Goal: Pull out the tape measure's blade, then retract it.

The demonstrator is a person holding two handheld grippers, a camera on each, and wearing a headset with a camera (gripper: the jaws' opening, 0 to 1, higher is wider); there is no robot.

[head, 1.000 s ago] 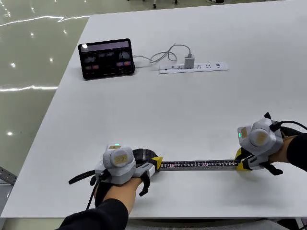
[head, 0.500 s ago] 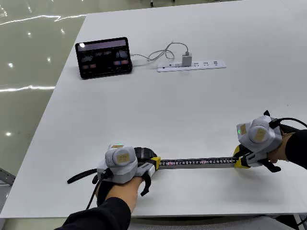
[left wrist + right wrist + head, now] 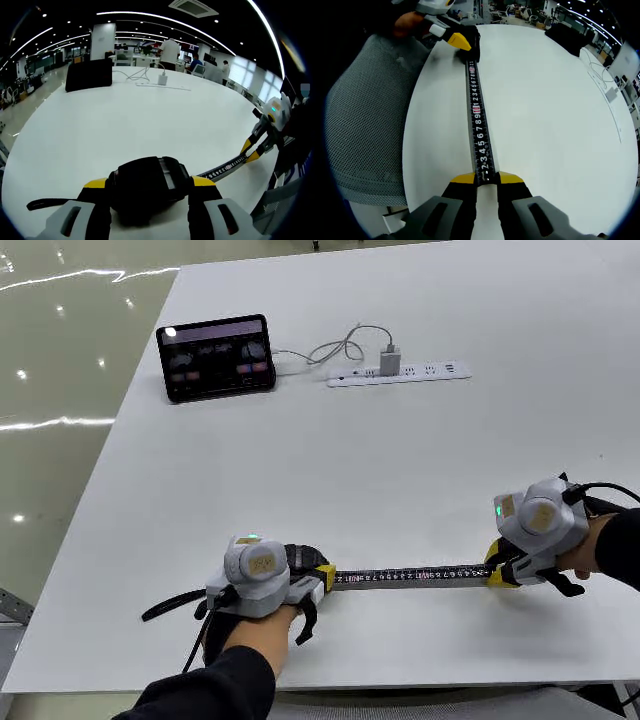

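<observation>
The black tape measure case (image 3: 303,562) (image 3: 147,187) lies near the table's front edge, and my left gripper (image 3: 312,585) (image 3: 150,184) is shut around it. Its blade (image 3: 412,575) (image 3: 477,125) runs flat along the table to the right, numbers up. My right gripper (image 3: 494,575) (image 3: 485,179) is shut on the blade's end, at about the 1 mark. The right gripper (image 3: 254,148) appears at the far right of the left gripper view, with the blade (image 3: 225,167) leading to it. In the right gripper view the left gripper (image 3: 459,39) sits at the blade's far end.
A black tablet (image 3: 217,357) stands at the back left of the white table (image 3: 400,470). A white power strip (image 3: 400,374) with a plugged charger and cable lies beside it. A grey mesh chair back (image 3: 367,115) sits along the table's front edge. People stand far behind in the room.
The right gripper has come slightly left toward the case, so the drawn-out blade looks a little shorter. The left gripper holds its place; the head camera has shifted.
</observation>
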